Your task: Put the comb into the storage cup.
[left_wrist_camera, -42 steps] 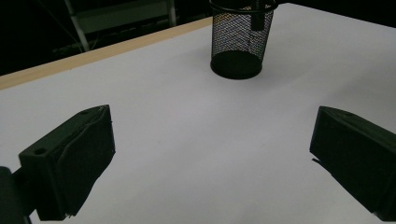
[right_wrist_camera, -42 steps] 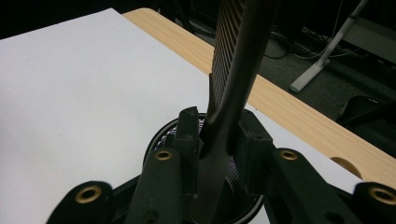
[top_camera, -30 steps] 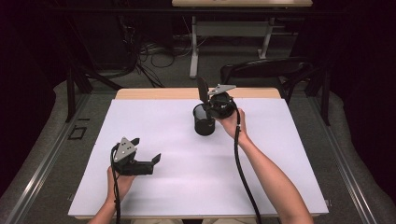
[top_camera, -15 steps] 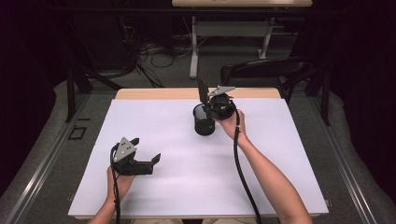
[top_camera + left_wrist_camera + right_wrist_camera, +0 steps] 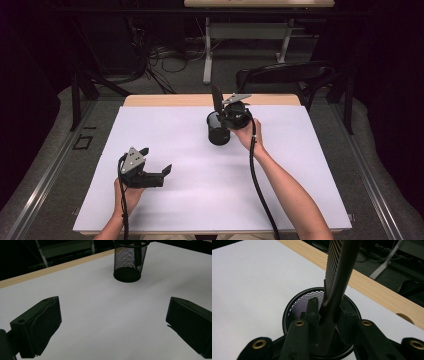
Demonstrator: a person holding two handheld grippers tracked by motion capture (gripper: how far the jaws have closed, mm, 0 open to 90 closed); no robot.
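The black comb (image 5: 339,272) stands in the mesh cup (image 5: 218,131) at the mat's (image 5: 310,165) 12 o'clock, clamped by the right gripper (image 5: 327,317), apparently for seating. The left gripper (image 5: 156,170), at 8, idles agape.

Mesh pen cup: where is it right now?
In the high view the mesh pen cup stands on the white sheet near the far edge, right of centre, directly under the right gripper.

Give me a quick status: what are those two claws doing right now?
Right gripper shut on a black comb, over the mesh cup. Left gripper open, holding nothing. Nothing in the way.
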